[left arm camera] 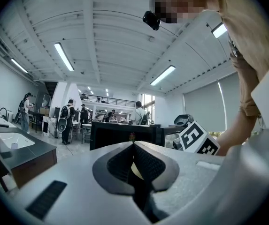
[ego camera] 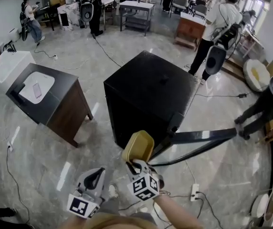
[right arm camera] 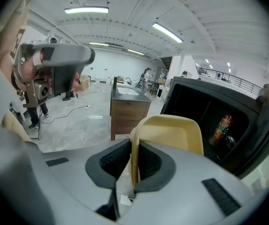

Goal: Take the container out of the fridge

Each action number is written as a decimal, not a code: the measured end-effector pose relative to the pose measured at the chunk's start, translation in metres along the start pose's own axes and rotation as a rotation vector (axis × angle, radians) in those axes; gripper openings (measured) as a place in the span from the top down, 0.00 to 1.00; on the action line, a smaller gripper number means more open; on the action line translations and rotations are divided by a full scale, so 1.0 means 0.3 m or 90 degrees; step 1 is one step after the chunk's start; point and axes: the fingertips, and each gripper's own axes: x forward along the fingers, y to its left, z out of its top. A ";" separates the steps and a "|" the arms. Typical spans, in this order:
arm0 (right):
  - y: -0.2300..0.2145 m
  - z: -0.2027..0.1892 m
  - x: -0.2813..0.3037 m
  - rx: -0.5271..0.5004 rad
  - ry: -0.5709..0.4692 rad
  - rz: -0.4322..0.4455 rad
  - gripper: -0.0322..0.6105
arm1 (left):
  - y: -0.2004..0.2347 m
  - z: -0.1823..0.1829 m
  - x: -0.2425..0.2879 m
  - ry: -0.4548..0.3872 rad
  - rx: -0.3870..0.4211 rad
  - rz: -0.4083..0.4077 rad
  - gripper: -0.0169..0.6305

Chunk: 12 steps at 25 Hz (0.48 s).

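Note:
A shallow yellow container point(ego camera: 137, 146) hangs in the air in front of the black cube fridge point(ego camera: 148, 87). My right gripper point(ego camera: 139, 166) is shut on the container's rim. In the right gripper view the rim runs upright between the two dark pads point(right arm camera: 120, 159) and the container point(right arm camera: 172, 134) tilts up beyond them. The fridge door point(ego camera: 200, 138) stands swung open to the right. Inside the fridge point(right arm camera: 204, 111) a drink can point(right arm camera: 222, 127) stays on a shelf. My left gripper point(ego camera: 95, 177) hovers low at the left, shut with nothing held, its jaws point(left arm camera: 133, 146) meeting at the tips.
A wooden cabinet with a dark top and white sink point(ego camera: 43, 97) stands left of the fridge. Cables point(ego camera: 12, 175) and a power strip point(ego camera: 194, 192) lie on the marble floor. Several people and tables point(ego camera: 136, 13) fill the far room.

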 end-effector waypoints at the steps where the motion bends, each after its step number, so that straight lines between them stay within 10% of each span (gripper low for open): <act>1: 0.008 0.004 -0.012 0.003 -0.006 0.000 0.91 | -0.007 0.002 -0.006 0.000 0.001 0.001 0.97; 12: 0.050 0.007 -0.113 0.021 -0.032 -0.011 0.91 | -0.074 0.025 -0.049 -0.007 0.011 -0.004 0.97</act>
